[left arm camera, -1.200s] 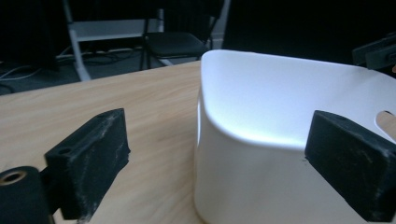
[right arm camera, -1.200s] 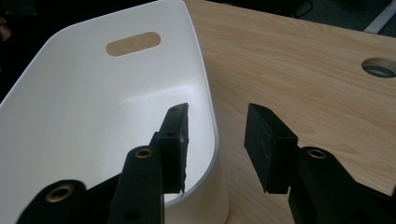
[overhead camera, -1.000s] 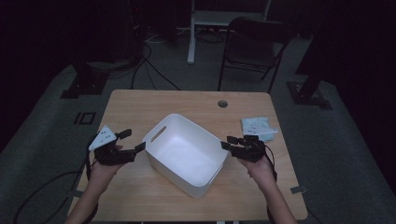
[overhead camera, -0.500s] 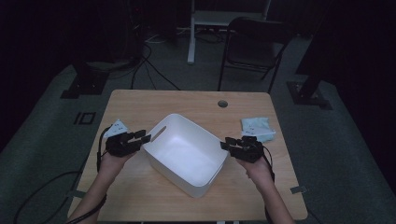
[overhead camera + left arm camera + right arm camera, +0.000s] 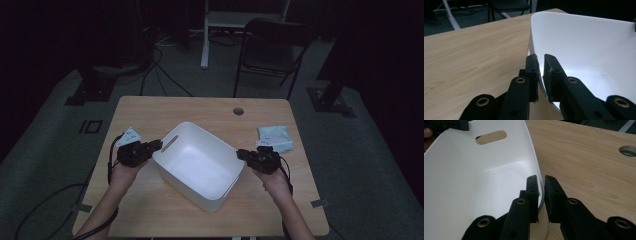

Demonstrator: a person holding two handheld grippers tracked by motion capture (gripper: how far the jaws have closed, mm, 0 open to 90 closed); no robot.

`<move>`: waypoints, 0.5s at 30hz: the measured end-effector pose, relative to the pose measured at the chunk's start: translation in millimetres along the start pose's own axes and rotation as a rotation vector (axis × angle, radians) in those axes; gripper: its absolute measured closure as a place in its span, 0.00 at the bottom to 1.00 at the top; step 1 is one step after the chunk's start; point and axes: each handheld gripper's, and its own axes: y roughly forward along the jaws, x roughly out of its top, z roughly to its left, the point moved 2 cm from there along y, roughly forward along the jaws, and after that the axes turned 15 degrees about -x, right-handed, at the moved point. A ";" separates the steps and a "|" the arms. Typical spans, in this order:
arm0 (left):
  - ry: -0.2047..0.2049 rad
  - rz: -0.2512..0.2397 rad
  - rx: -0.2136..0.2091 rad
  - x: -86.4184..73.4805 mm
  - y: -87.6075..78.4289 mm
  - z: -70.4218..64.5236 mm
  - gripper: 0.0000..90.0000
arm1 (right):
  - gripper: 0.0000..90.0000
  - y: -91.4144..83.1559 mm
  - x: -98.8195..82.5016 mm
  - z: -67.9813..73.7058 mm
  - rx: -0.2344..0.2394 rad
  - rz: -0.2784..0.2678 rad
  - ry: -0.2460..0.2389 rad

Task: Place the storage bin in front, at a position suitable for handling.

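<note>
A white plastic bin with a slot handle stands askew in the middle of the wooden table. My left gripper is at its left end. In the left gripper view the jaws have just been closing, and the pads now pinch the bin's rim between them. My right gripper is at the opposite end. Its jaws have also just been closing and now clamp the bin's wall, one pad inside and one outside. The bin looks empty.
A light blue packet lies on the table right of the bin, just beyond my right gripper. A round cable hole sits near the far edge. A dark chair and cables stand on the floor past the table.
My left gripper has moved right to the bin's end and closed on its rim. The right gripper stayed put and closed on the opposite wall.
</note>
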 end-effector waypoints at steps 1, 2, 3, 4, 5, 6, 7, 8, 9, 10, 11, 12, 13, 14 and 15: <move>0.002 0.000 0.005 -0.2 -0.4 -0.7 0.92 | 0.92 0.4 0.3 0.1 -0.002 0.002 -0.003; 0.005 0.001 0.013 -0.7 -1.0 -1.9 0.92 | 0.92 0.4 0.3 0.1 -0.002 0.002 -0.003; 0.006 0.001 0.017 -1.0 -1.5 -2.9 0.92 | 0.93 1.5 1.1 -0.6 0.003 0.004 -0.004; 0.004 0.000 0.020 -1.5 -2.2 -3.5 0.92 | 0.93 2.0 1.5 -1.0 0.006 0.004 -0.005; 0.000 -0.001 0.019 -2.0 -3.1 -3.7 0.92 | 0.93 2.0 1.5 -1.0 0.006 0.004 -0.005; -0.005 -0.005 0.020 -2.6 -3.9 -4.1 0.92 | 0.93 2.5 1.8 -1.4 0.009 0.004 -0.004; -0.009 -0.007 0.020 -3.4 -4.9 -4.5 0.92 | 0.94 3.0 2.2 -2.0 0.013 0.003 -0.003; -0.015 -0.013 0.018 -4.2 -5.7 -5.2 0.92 | 0.94 3.8 2.5 -2.7 0.017 0.002 -0.001; -0.017 -0.016 0.021 -5.2 -6.7 -6.0 0.92 | 0.94 4.5 3.0 -3.0 0.020 0.003 0.003; -0.019 -0.022 0.022 -6.3 -7.5 -6.8 0.92 | 0.94 5.3 3.4 -3.4 0.020 0.002 0.006; -0.018 -0.023 0.027 -7.1 -8.7 -7.8 0.92 | 0.94 6.2 3.8 -3.6 0.022 0.001 0.008; -0.009 -0.022 0.035 -7.9 -9.6 -9.1 0.92 | 0.94 7.7 4.7 -3.9 0.024 -0.002 0.005; -0.002 -0.020 0.044 -8.7 -10.5 -10.7 0.92 | 0.94 7.7 4.7 -3.9 0.024 -0.002 0.005; 0.003 -0.019 0.051 -9.3 -11.4 -12.0 0.92 | 0.94 8.6 5.1 -4.0 0.028 -0.002 0.004; 0.003 -0.019 0.057 -10.0 -12.4 -13.4 0.92 | 0.94 9.2 5.5 -3.8 0.030 -0.002 0.003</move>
